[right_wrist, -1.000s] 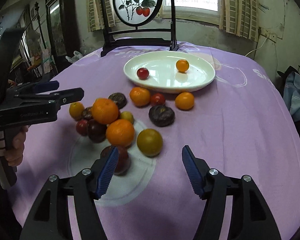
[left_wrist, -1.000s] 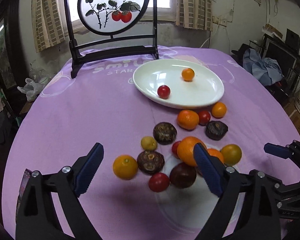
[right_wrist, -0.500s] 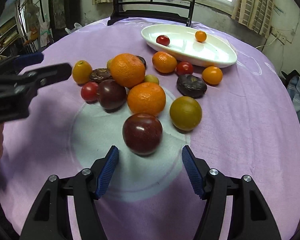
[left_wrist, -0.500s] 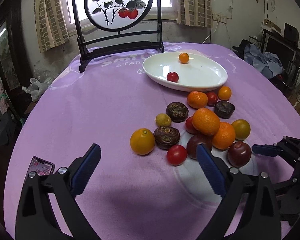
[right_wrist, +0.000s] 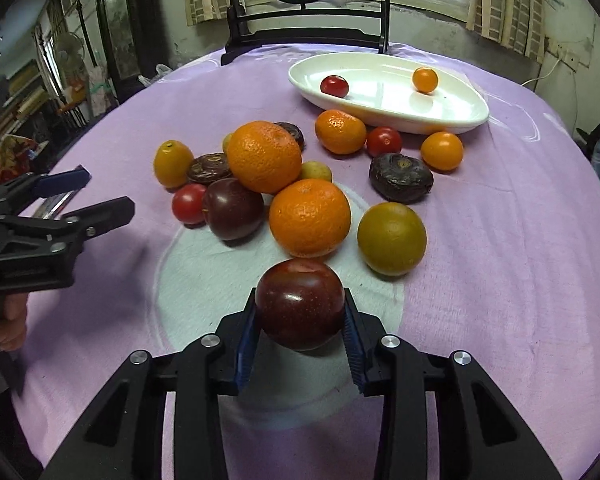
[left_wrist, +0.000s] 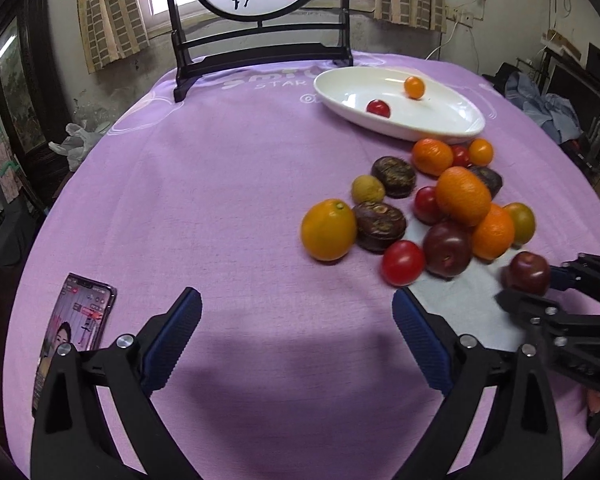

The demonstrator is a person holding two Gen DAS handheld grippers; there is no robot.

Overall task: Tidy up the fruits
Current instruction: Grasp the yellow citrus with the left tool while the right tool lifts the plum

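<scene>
Beside the fruit pile, right tongs [right_wrist: 300, 322] pinch a plum [right_wrist: 299, 303]; left tongs [left_wrist: 296, 340] spread over bare cloth [left_wrist: 220, 208].

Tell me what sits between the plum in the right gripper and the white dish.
In the right wrist view, the dark plum is clamped in the right gripper. Between it and the white dish: a large orange, then a smaller orange and a cherry tomato.

dark red plum [right_wrist: 299, 304] gripped between the right tool's [right_wrist: 299, 322] pads, just before the fruit pile [right_wrist: 284, 184].
</scene>
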